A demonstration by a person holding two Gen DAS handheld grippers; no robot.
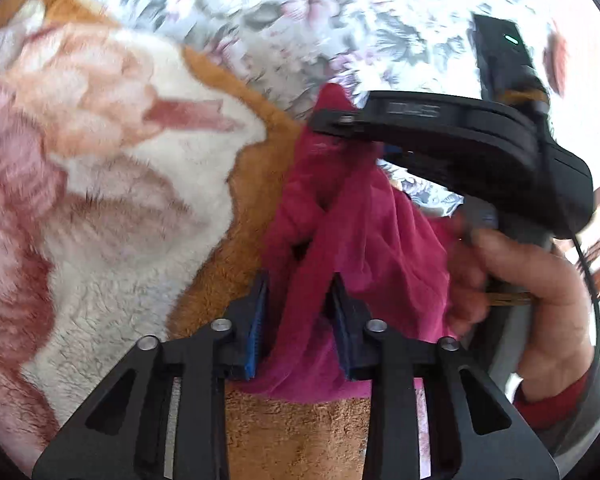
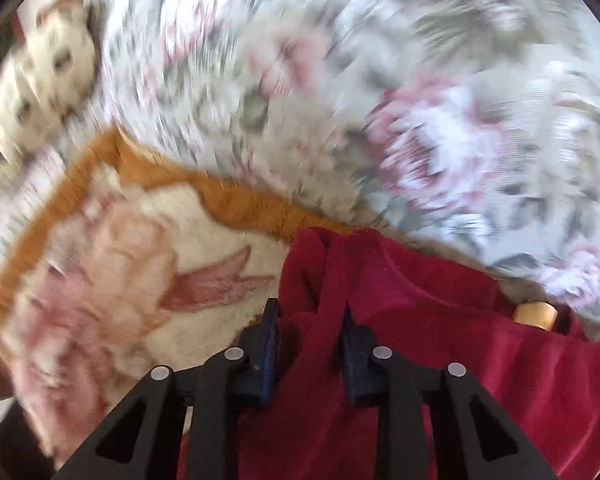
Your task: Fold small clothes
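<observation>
Floral bedsheet [image 2: 380,100] fills twelve o'clock, with an orange fleece blanket [image 1: 112,184] at nine. I've got my left gripper [image 1: 300,300] clenched on the crimson garment [image 1: 340,240], and my right gripper [image 2: 310,332] clamps another bunch of it. It hangs crumpled above the blanket; I judge folding barely begun.

I count one red garment [image 1: 352,216], bunched between my fingers. I have two grippers: my left [image 1: 300,312] with two blue-padded fingers [image 1: 256,320], and my right [image 1: 340,128], seen side-on from the left wrist camera with one bare hand [image 1: 528,300] on its handle. Under them lies one plush blanket [image 1: 112,184] with an orange border, and one floral sheet [image 1: 300,20] beyond it. One pale patterned cushion [image 2: 40,80] sits at the far edge, too blurred to make out.
</observation>
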